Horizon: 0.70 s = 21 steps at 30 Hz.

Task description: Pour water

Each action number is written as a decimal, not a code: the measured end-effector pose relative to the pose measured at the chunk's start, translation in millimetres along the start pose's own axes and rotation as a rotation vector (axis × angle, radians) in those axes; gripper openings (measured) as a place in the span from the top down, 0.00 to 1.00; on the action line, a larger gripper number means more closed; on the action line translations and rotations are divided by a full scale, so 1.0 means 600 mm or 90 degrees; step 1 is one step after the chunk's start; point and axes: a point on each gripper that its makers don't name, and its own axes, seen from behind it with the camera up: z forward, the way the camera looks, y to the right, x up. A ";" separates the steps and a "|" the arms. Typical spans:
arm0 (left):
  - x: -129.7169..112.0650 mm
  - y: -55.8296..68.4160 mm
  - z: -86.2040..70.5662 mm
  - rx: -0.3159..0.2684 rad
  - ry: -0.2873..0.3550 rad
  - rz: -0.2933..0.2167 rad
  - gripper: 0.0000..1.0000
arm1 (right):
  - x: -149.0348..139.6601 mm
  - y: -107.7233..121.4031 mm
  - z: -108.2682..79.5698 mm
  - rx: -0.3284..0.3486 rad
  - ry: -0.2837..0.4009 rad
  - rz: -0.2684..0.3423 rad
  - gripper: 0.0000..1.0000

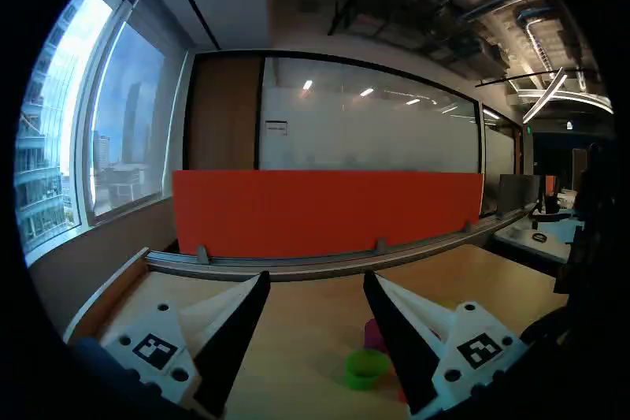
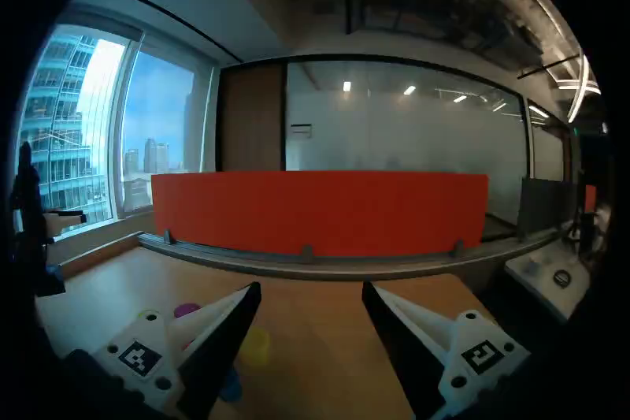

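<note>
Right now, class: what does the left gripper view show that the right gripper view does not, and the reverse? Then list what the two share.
Left gripper view: a green cup seen whole, standing by its right finger. Right gripper view: a yellow cup and a blue item beside its left finger. Shared: the orange divider, the wooden desk, the windows and the glass wall.

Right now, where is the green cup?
In the left gripper view, the green cup stands on the desk, low and right of centre, just in front of a pink cup.
</note>
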 end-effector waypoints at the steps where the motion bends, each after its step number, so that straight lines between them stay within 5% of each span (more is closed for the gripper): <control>1: 0.002 0.003 0.000 -0.007 0.001 -0.003 0.13 | 0.001 -0.002 0.000 0.006 0.000 0.000 0.01; 14: 0.010 0.049 0.001 -0.102 0.002 -0.010 0.13 | 0.008 -0.059 -0.007 0.128 0.005 -0.012 0.01; 21: 0.014 0.078 0.000 -0.159 0.006 -0.032 0.12 | 0.015 -0.107 -0.017 0.211 0.002 0.012 0.01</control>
